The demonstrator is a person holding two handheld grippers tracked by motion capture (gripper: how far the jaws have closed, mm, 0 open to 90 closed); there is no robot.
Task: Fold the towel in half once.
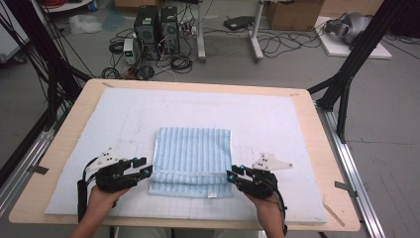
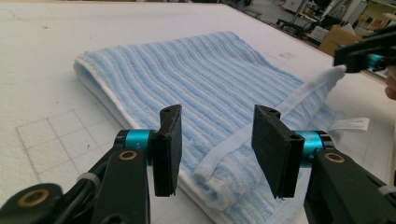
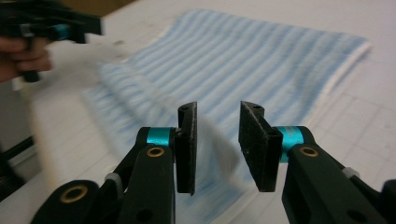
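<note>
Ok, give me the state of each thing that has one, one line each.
Towel: folded, lying flat on the white mat, near edge doubled over, label showing.
Left hand-held gripper: open, at the towel's near left corner.
Right hand-held gripper: open, towel corner between its jaws, not clamped.

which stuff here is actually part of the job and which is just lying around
In play:
- striped towel, folded on the white mat
- left gripper, open at its near-left corner
- right gripper, open at its near-right corner

Just lying about:
- computer towers on the floor
- cardboard box
- floor cables
</note>
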